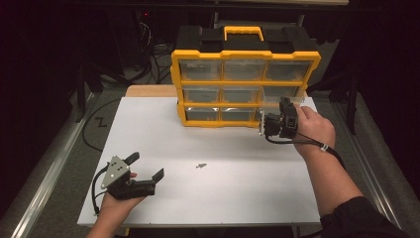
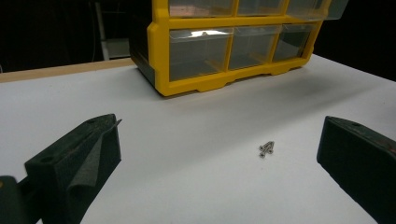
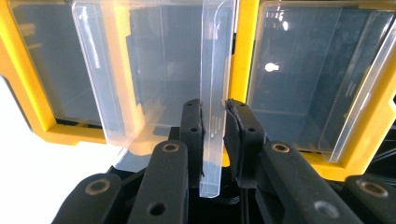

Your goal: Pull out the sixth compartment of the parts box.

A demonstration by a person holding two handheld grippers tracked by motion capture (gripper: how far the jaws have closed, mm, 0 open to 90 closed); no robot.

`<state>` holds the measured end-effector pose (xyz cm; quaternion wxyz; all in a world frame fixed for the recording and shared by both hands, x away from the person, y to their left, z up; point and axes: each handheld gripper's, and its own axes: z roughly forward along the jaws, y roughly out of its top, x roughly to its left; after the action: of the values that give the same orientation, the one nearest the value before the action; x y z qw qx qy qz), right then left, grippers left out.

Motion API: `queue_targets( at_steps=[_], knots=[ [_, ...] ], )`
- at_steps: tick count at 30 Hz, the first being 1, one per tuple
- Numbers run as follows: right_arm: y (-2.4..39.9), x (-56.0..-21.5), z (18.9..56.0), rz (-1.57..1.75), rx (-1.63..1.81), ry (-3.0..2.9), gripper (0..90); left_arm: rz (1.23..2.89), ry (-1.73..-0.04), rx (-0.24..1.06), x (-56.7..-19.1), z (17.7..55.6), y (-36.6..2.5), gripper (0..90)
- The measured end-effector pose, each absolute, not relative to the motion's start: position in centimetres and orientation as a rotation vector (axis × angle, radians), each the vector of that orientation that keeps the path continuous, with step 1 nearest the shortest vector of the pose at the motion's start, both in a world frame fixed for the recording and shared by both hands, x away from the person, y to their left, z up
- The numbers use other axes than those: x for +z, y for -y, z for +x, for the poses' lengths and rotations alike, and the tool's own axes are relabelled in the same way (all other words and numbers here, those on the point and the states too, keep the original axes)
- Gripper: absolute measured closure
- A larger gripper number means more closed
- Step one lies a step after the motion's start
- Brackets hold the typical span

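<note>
The right gripper (image 3: pixel 214 122) pinches the clear drawer's (image 3: pixel 154 74) handle (image 3: pixel 212 93) between its pads; the left gripper (image 1: pixel 147 166) rests wide open.

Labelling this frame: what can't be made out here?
- Small screws: count and type too small, left gripper view and high view.
- Clear drawer contents: glare, right gripper view.
- Right gripper jaws: hand and body hide them, high view.
- Organizer top rows: cut off, left gripper view.
</note>
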<state>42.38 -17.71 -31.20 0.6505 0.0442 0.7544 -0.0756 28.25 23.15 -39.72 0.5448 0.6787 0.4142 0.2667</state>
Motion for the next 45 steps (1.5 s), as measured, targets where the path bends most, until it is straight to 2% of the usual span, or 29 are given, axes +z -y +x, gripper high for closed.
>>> queue_targets(
  at_steps=[45],
  knots=[
    [17.9, -31.2, 38.8, 0.061, -0.175, -1.726, 79.2, 1.623, -0.978, 0.624, -39.8, 28.3, -23.0, 0.2]
  ],
)
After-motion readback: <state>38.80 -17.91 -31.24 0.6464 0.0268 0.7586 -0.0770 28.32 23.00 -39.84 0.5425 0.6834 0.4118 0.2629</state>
